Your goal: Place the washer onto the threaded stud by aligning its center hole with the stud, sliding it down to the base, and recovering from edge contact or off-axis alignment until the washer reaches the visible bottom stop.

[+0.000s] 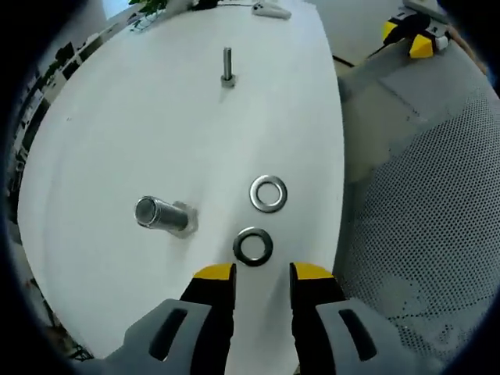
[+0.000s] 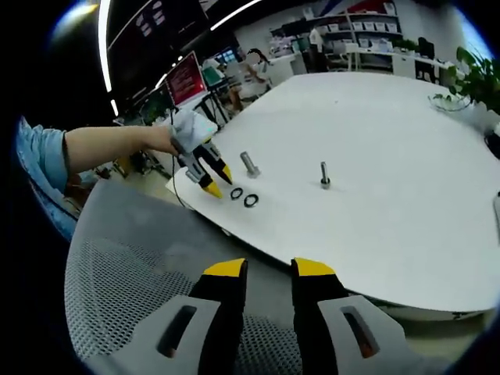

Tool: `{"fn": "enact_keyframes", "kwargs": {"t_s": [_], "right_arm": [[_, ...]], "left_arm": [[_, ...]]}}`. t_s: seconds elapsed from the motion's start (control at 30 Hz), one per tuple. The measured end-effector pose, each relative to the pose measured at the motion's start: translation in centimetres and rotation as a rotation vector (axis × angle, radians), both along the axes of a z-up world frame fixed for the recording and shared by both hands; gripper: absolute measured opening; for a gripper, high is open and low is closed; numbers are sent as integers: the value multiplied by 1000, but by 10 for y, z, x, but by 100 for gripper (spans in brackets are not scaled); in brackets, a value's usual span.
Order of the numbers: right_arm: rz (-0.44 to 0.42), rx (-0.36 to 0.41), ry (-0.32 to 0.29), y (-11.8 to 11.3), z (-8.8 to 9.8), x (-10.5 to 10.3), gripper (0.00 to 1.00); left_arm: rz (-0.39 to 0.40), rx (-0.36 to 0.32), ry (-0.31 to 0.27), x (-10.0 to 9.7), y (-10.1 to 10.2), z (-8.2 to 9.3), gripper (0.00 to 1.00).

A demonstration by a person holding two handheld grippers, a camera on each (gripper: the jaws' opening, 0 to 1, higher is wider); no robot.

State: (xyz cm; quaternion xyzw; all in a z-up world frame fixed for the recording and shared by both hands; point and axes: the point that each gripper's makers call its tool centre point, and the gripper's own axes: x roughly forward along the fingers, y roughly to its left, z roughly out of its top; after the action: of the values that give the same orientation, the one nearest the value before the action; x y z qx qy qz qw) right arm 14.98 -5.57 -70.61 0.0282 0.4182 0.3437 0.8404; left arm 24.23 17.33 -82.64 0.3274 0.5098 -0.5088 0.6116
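Two steel washers lie flat on the white table: the nearer washer [image 1: 254, 246] [image 2: 237, 193] just ahead of my left gripper [image 1: 262, 273] [image 2: 219, 180], the farther washer [image 1: 269, 193] [image 2: 251, 201] beyond it. The left jaws stand open with nothing between them, just short of the nearer washer. A large threaded stud [image 1: 162, 214] [image 2: 250, 165] stands on a hex base to the left of the washers. A thin bolt [image 1: 227, 66] [image 2: 324, 175] stands upright farther off. My right gripper [image 2: 269, 271] hangs open over a mesh chair, well back from the table.
The white table's edge [image 1: 341, 156] runs along the right, beside a grey mesh chair [image 1: 437, 234] [image 2: 125, 289]. A person's bare arm with a blue sleeve [image 2: 47, 156] holds the left gripper. Plants [image 2: 476, 78] and a small white object [image 1: 269, 9] sit at the far side.
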Motion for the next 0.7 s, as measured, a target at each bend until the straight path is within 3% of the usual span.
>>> {"fn": "enact_keyframes", "kwargs": {"t_s": [0.23, 0.3, 0.43, 0.5, 0.7], "right_arm": [[-10, 4, -2, -1, 0, 1, 25], [-13, 7, -4, -1, 0, 1, 25], [-13, 7, -4, -1, 0, 1, 25], [-8, 6, -3, -1, 0, 1, 25], [-13, 10, -6, -1, 1, 1, 25]], "left_arm": [[-32, 63, -21, -1, 2, -15, 26], [-57, 77, -73, 4, 0, -14, 22], [-68, 113, -90, 2, 0, -15, 21], [-123, 133, -108, 2, 1, -14, 21], [-121, 137, -97, 3, 0, -14, 22]]}}
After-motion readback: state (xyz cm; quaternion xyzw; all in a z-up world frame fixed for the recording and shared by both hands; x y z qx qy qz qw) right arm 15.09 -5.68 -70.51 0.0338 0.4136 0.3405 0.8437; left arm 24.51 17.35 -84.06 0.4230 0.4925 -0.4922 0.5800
